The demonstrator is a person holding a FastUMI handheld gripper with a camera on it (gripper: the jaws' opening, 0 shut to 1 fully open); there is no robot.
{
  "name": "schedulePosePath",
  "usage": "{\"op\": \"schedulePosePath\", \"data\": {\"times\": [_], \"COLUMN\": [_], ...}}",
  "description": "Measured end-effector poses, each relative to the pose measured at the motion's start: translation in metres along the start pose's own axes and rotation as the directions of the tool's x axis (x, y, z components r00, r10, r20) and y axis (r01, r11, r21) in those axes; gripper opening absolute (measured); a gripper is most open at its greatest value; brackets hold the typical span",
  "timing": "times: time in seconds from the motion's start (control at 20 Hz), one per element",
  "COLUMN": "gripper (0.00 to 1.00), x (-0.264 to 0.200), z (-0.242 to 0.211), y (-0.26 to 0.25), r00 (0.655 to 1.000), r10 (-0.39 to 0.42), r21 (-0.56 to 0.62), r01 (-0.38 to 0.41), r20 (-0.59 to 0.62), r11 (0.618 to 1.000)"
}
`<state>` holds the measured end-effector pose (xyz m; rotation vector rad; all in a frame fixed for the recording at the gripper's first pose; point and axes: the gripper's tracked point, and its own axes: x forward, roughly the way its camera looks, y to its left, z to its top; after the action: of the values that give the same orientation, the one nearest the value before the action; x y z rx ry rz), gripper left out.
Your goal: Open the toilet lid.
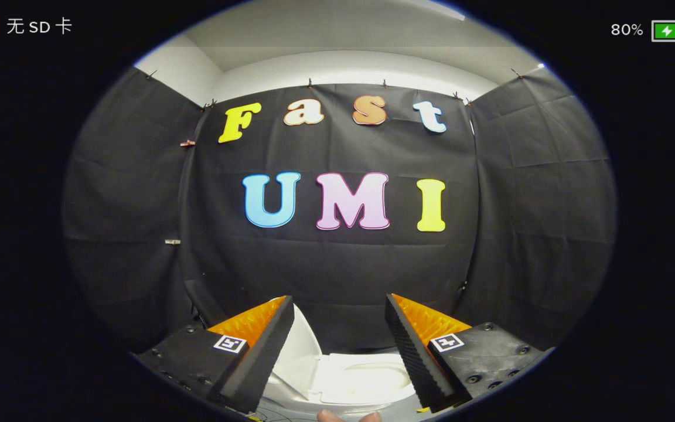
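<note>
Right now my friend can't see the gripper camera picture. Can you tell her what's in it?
The gripper is open, its two fingers spread apart and holding nothing. Between and just below them sits a white toilet, with its lid already tilted up beside one finger. Beyond the fingers hangs the booth's black cloth wall.

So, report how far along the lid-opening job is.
Done, it seems: the toilet lid stands raised on edge beside the exposed seat, seen between the fingers. In hand: nothing; the gripper is open and holds nothing, well above the toilet. Left: apparently nothing, though little of the toilet shows.
</note>
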<state>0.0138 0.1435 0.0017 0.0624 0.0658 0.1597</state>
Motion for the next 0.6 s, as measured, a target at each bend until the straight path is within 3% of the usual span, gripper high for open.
{"op": "schedulePosePath", "data": {"times": [0.6], "gripper": [0.98], "x": [-0.01], "z": [0.001], "y": [-0.017], "r00": [0.999], "r10": [-0.039], "r21": [-0.003], "r01": [0.039], "r20": [0.022], "r11": [0.999]}}
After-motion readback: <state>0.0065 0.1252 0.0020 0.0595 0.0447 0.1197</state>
